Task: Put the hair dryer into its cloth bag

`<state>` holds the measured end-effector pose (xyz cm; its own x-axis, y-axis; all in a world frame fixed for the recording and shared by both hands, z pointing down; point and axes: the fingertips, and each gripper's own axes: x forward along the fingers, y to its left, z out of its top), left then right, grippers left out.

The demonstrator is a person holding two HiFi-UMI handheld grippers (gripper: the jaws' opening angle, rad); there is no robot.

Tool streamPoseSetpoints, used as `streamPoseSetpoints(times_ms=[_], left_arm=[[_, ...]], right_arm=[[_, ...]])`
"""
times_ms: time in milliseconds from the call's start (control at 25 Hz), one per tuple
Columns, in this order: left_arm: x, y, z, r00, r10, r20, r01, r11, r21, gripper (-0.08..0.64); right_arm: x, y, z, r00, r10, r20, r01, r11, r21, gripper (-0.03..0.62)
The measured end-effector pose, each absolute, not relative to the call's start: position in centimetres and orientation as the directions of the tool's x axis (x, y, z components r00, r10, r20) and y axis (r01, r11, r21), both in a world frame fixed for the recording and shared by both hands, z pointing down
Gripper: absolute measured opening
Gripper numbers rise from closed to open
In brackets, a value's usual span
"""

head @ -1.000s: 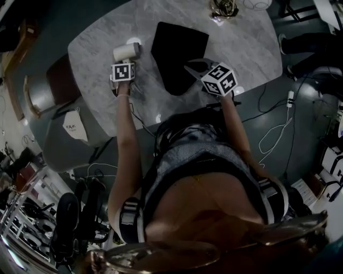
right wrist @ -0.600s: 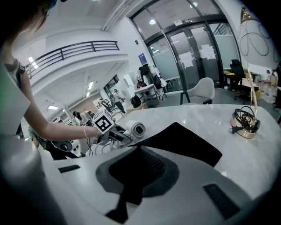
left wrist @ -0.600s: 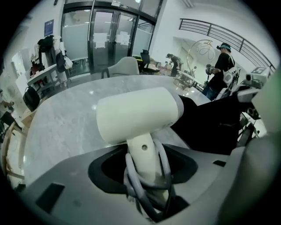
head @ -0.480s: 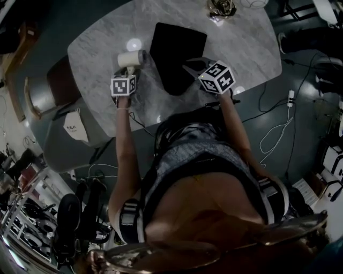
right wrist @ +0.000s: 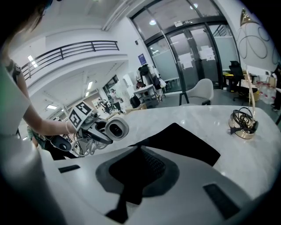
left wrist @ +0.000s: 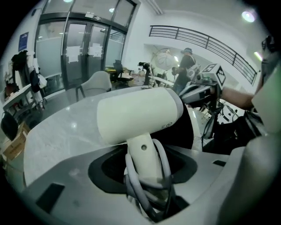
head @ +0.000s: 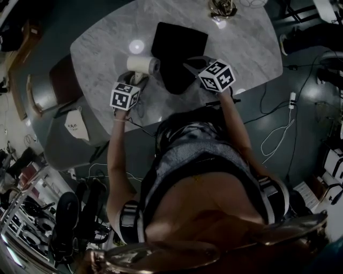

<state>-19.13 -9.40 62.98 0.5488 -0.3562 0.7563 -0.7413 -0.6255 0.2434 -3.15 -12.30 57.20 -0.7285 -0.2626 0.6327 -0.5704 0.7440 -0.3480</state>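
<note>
The white hair dryer (head: 142,65) hangs above the marble table (head: 241,37), with my left gripper (head: 136,80) shut on its handle (left wrist: 147,160) and the coiled cord (left wrist: 131,186). In the left gripper view the dryer's barrel (left wrist: 140,114) lies crosswise over the jaws. The black cloth bag (head: 177,53) lies flat on the table just right of the dryer. My right gripper (head: 194,67) is shut on the bag's near edge (right wrist: 136,173), holding that edge raised off the table. In the right gripper view the dryer's round end (right wrist: 116,128) faces the bag (right wrist: 184,143).
A gold-coloured stand with a coiled cable (head: 222,8) sits at the table's far edge, also visible in the right gripper view as the gold stand (right wrist: 243,123). A chair (head: 51,88) stands at the table's left. A white cable (head: 273,134) trails on the floor at the right.
My left gripper has lifted the hair dryer and carried it right, toward the bag, turning it as it went. The right gripper and the bag have stayed still.
</note>
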Motion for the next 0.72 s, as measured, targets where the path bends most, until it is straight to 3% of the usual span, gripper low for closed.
streamPoseSetpoints(times_ms=[400,720], left_arm=[[-12.2,-2.8,58.9,0.734,-0.049,0.678,-0.343,-0.888,0.307,0.224],[-7.4,1.5,59.1,0.751,0.240,0.616,-0.052,-0.907,0.417,0.224]], right_arm=[[-3.5,-12.2,56.9,-0.726,-0.284,0.627,-0.585,0.734,-0.345,0.072],[-3.5,-12.2,57.1,-0.726,-0.308,0.615,-0.594,0.731,-0.335,0.072]])
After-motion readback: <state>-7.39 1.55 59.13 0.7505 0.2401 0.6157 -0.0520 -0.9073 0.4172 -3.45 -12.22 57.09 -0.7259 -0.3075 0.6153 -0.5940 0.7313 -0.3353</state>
